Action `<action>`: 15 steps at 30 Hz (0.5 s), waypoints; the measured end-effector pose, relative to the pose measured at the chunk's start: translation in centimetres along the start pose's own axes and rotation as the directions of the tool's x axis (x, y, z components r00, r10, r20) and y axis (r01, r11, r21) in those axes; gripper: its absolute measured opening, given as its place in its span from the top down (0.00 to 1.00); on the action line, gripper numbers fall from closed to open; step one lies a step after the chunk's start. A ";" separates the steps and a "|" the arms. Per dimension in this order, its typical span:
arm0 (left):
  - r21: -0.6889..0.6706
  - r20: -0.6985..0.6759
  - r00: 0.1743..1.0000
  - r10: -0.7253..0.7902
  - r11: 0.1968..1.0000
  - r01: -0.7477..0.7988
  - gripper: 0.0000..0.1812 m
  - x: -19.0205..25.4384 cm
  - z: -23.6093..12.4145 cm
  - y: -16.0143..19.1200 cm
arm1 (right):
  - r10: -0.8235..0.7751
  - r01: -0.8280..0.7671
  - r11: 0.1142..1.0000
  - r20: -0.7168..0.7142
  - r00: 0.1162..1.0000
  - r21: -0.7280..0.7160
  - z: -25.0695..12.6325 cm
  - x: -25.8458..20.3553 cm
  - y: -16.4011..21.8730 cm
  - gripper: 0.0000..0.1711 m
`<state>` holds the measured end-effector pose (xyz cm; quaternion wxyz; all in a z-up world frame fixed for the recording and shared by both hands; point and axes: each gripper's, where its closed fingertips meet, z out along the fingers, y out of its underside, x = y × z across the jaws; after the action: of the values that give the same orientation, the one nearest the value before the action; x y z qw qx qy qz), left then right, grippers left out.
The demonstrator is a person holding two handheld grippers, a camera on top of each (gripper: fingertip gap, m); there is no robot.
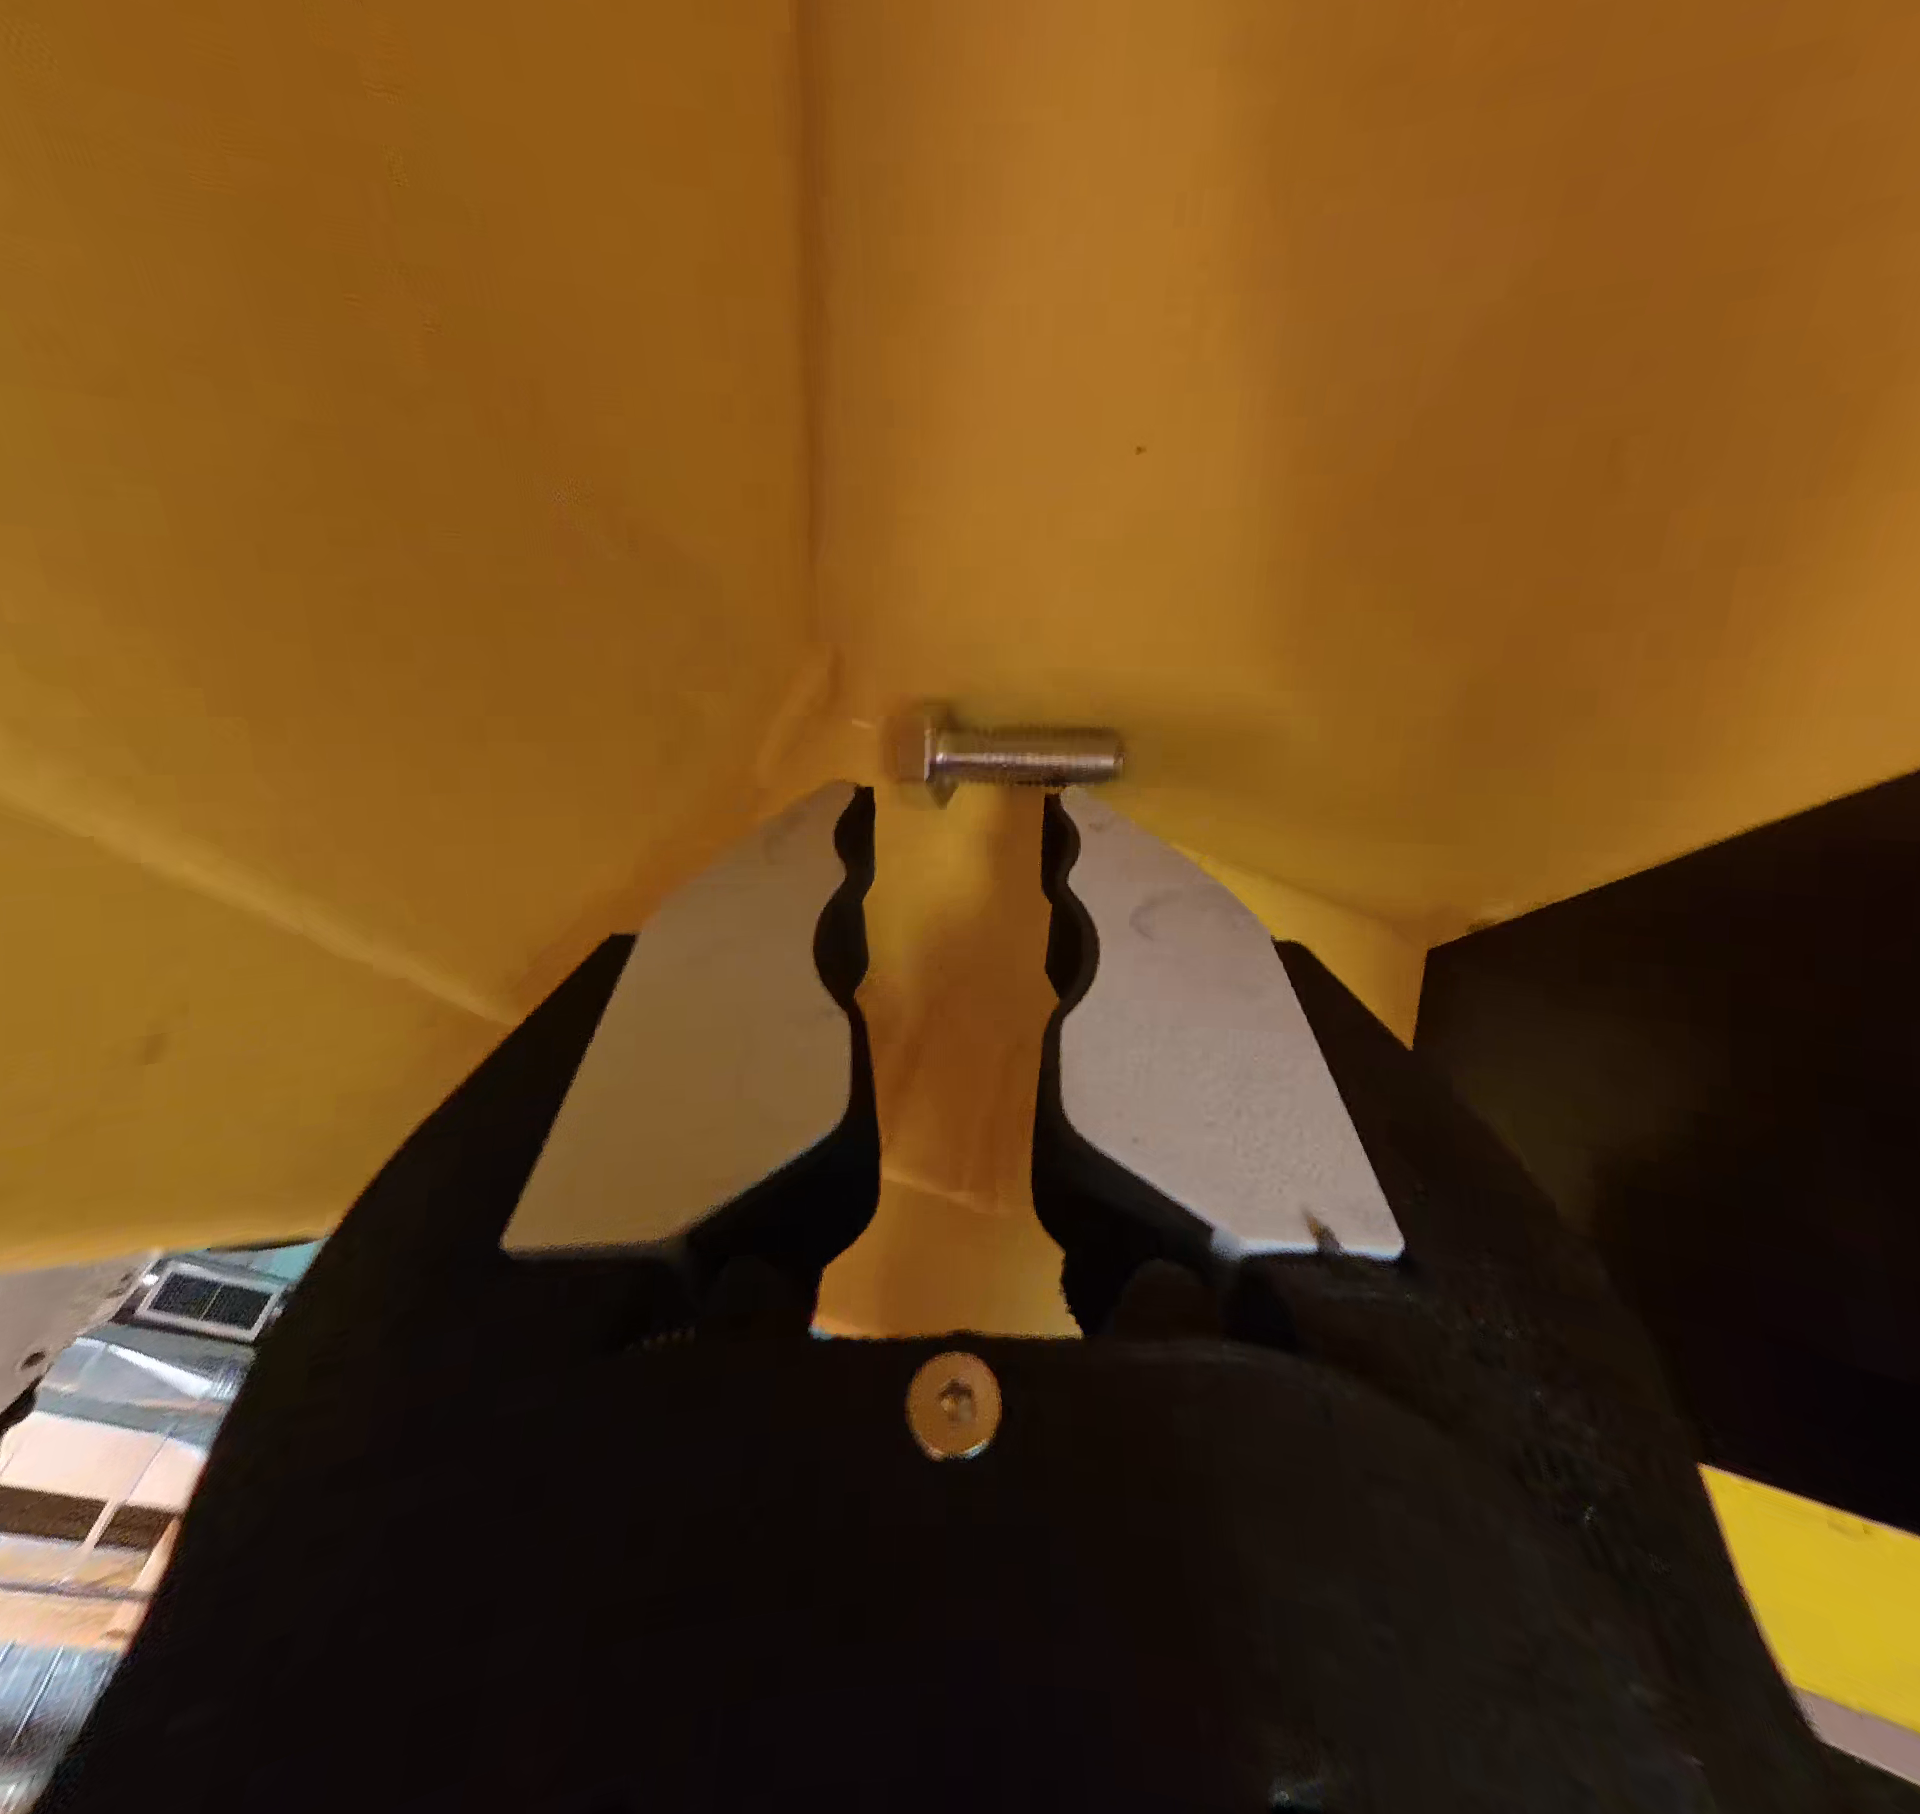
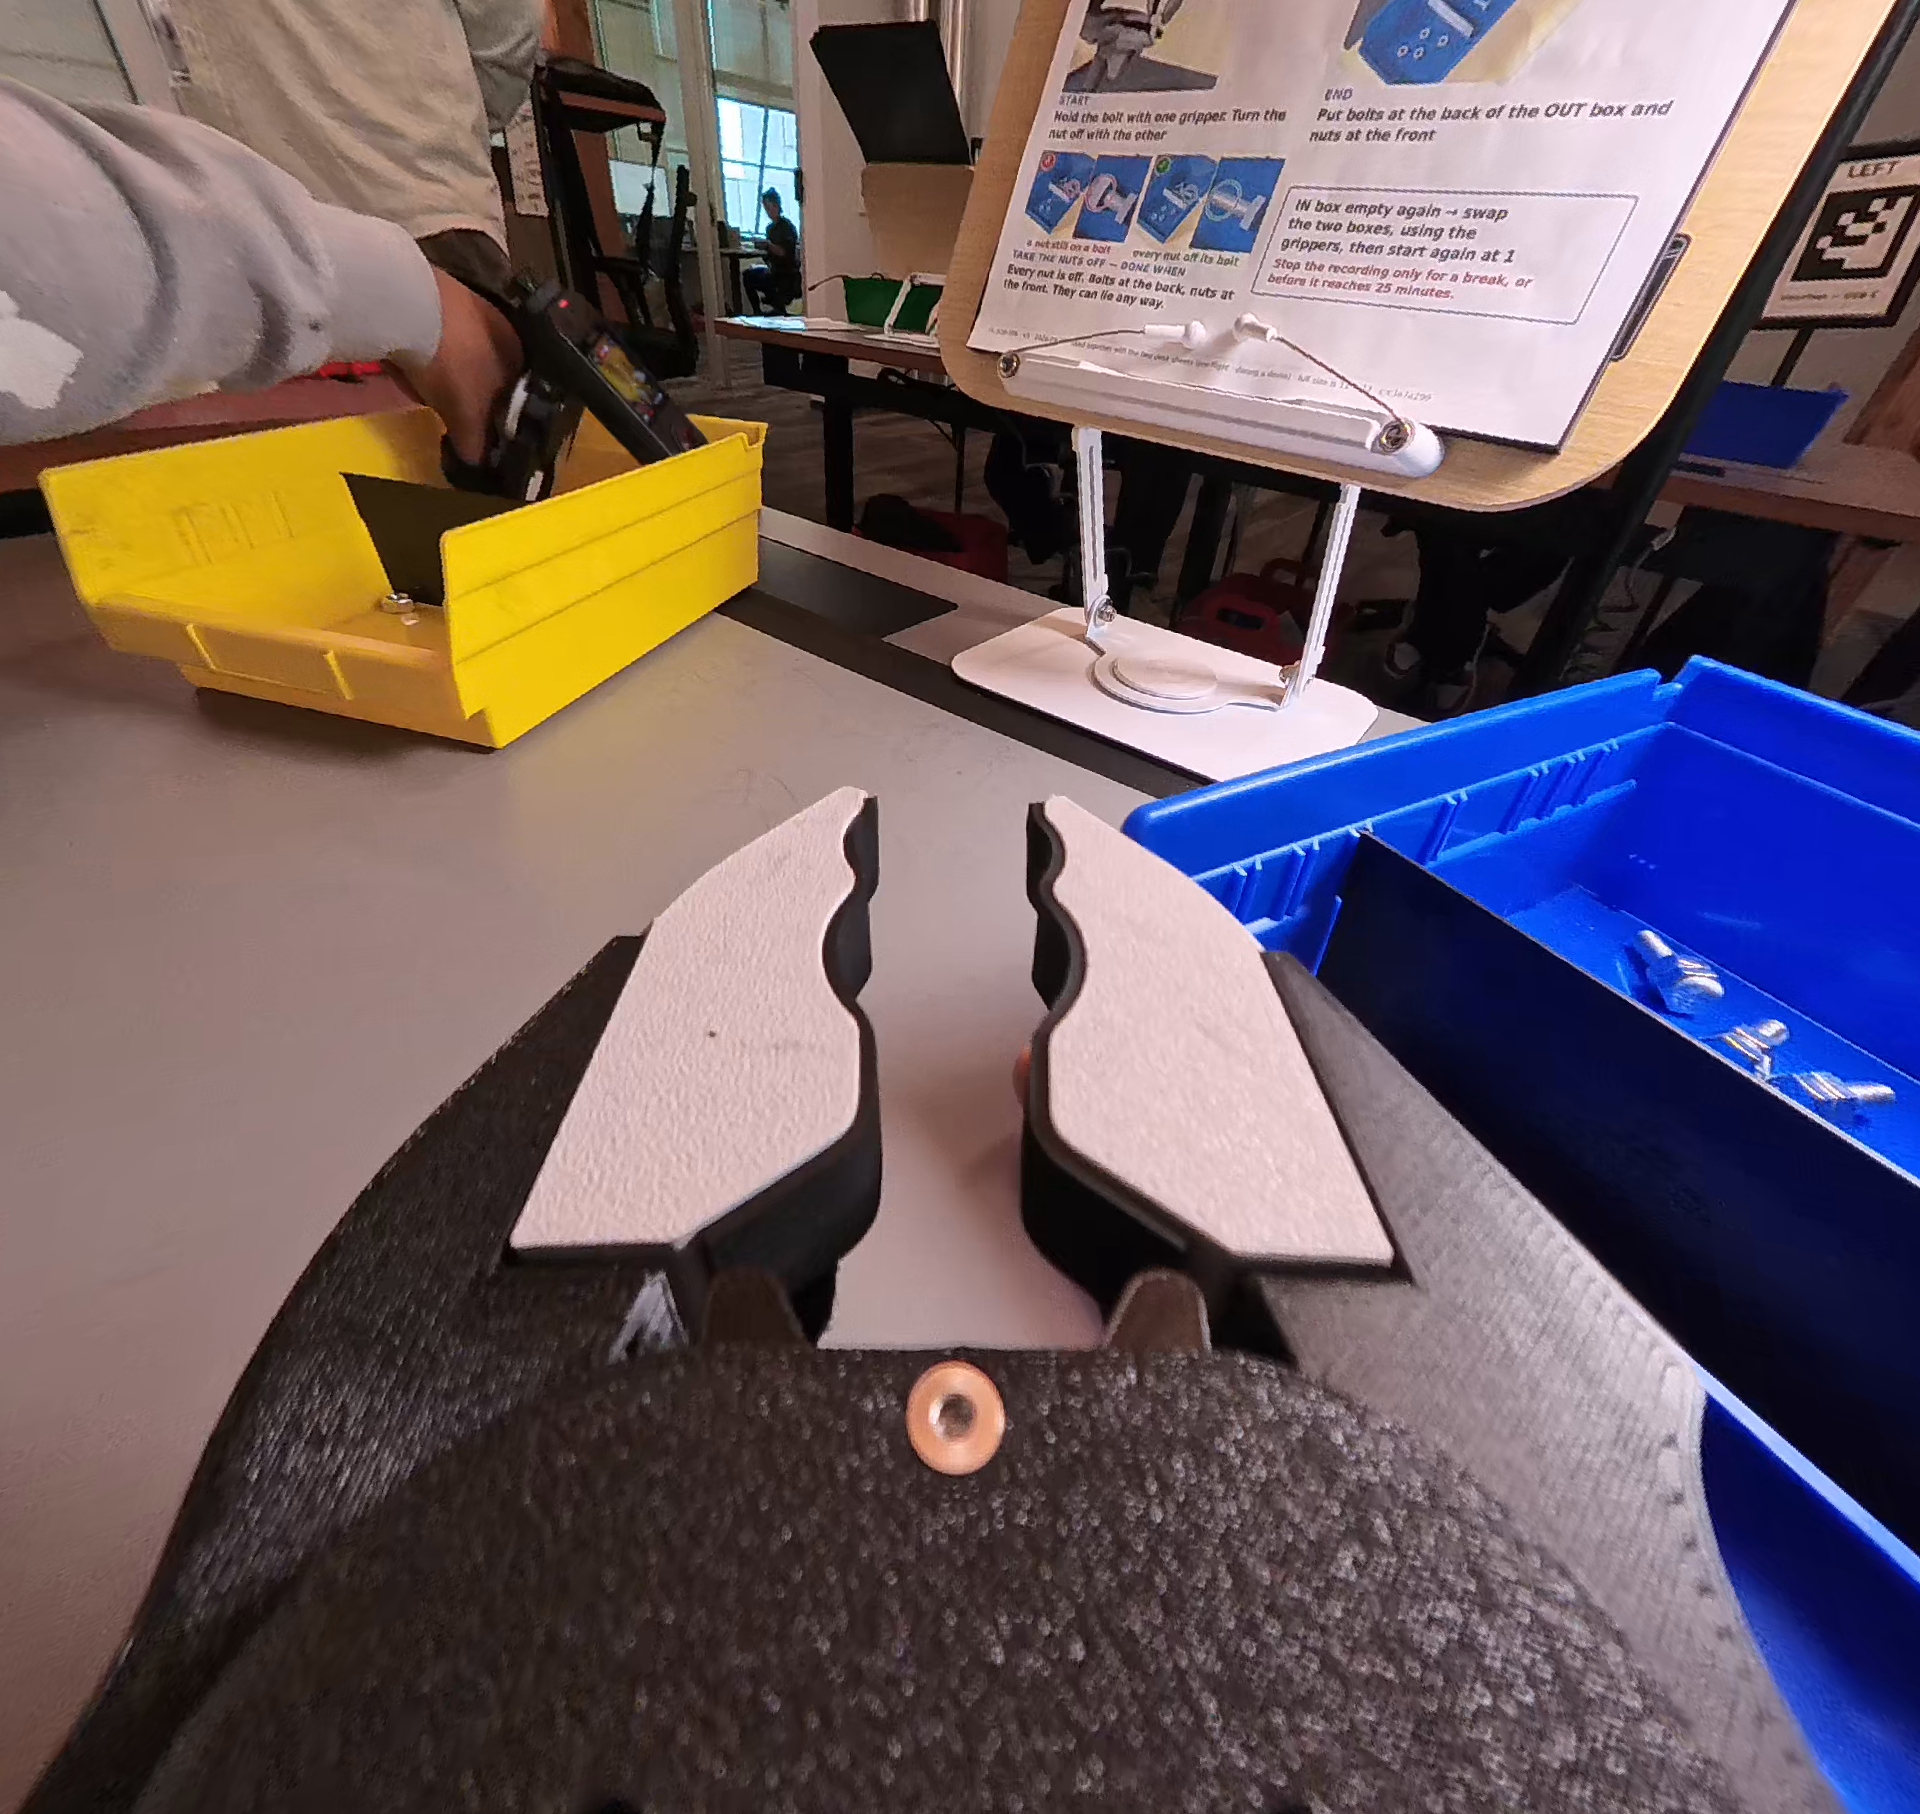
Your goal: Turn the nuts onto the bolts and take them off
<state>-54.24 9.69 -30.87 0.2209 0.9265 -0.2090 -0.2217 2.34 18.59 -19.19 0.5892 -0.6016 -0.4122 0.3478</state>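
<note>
In the left wrist view, the left gripper (image 1: 958, 796) is reaching into the yellow bin (image 1: 416, 414) with its jaws apart and holding nothing; a bare bolt (image 1: 1006, 752) is lying on its side on the bin floor, just beyond the fingertips, head toward the corner. To grasp well, the person is probably needing to advance a little and close across the threaded shank, not the head; the corner wall is leaving small room.

In the right wrist view, the right gripper (image 2: 952, 824) is waiting released above the grey table (image 2: 312, 881), beside the blue bin (image 2: 1455, 788), where several fasteners (image 2: 1756, 1042) are lying; a nut (image 2: 398, 605) is sitting in the front part of the yellow bin.
</note>
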 end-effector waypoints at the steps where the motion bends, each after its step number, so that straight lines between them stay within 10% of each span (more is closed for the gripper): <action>1: 0.007 -0.018 1.000 0.004 1.000 -0.004 0.85 0.2 0.2 -0.3 | 0.004 -0.004 1.000 -0.001 1.000 -0.002 0.0 0.1 0.1 0.84; 15: 0.398 -0.029 0.994 -0.104 0.911 0.107 0.90 -0.3 -6.1 -1.1 | 0.012 -0.012 1.000 0.013 1.000 0.007 0.0 -0.2 -0.1 0.84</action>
<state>-51.14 12.68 -26.41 0.0162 0.9628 -0.1986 -0.1826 2.28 18.43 -19.12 0.5864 -0.6000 -0.4111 0.3566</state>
